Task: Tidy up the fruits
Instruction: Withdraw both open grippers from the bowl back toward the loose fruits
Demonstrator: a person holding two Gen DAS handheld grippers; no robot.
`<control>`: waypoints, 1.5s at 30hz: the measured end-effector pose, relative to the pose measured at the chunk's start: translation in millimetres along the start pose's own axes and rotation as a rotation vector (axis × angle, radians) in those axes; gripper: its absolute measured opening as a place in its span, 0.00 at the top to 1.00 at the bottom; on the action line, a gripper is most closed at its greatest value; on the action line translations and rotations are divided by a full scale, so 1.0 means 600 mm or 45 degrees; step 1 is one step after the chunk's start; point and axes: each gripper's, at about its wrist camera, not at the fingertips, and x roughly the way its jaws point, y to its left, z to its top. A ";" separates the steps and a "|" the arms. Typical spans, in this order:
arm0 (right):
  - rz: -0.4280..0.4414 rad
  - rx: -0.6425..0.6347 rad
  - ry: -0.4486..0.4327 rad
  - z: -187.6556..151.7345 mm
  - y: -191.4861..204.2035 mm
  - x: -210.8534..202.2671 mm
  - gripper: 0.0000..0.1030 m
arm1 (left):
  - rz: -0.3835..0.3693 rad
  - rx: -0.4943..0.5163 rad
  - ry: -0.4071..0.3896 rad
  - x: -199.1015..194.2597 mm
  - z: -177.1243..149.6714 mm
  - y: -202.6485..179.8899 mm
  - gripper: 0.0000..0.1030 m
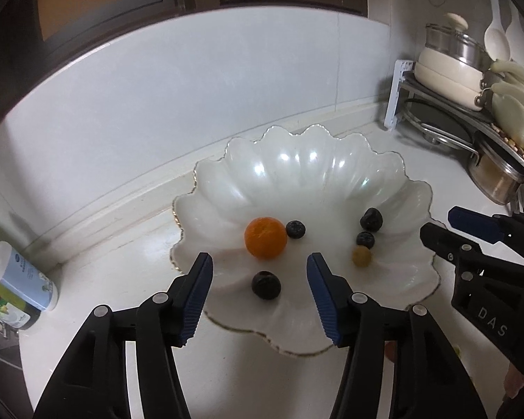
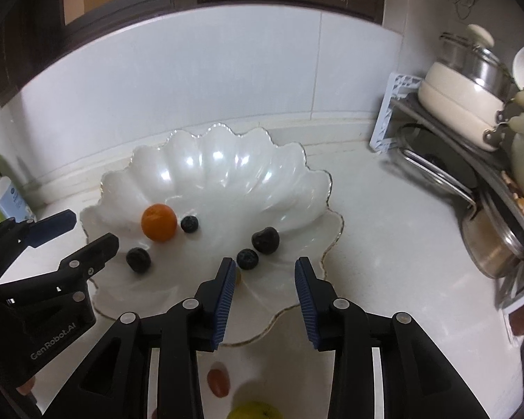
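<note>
Left hand-held gripper [image 1: 260, 269] hangs open and empty, a dark berry [image 1: 266, 285] lying between its pads in the scalloped white dish [image 1: 297, 167]; right hand-held gripper [image 2: 264, 272] gapes empty over the dish's near rim, beside a blueberry [image 2: 247, 259].

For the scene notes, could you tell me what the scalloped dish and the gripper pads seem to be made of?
Scalloped dish: probably glazed ceramic or glass, glossy pearly white, with bright reflections and a thin gold rim. Left gripper pads: likely rubber or soft plastic, matte blue, finely ribbed.
</note>
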 end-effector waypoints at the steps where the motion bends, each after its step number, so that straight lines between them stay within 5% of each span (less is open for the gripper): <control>1: -0.003 0.000 -0.013 -0.001 0.001 -0.007 0.64 | -0.001 0.003 -0.004 -0.007 -0.001 0.001 0.46; 25: -0.047 0.078 -0.271 -0.045 0.025 -0.195 0.64 | -0.107 0.032 -0.267 -0.204 -0.030 0.023 0.46; 45: -0.173 0.143 -0.387 -0.117 0.022 -0.301 0.64 | -0.194 0.139 -0.382 -0.296 -0.083 0.011 0.46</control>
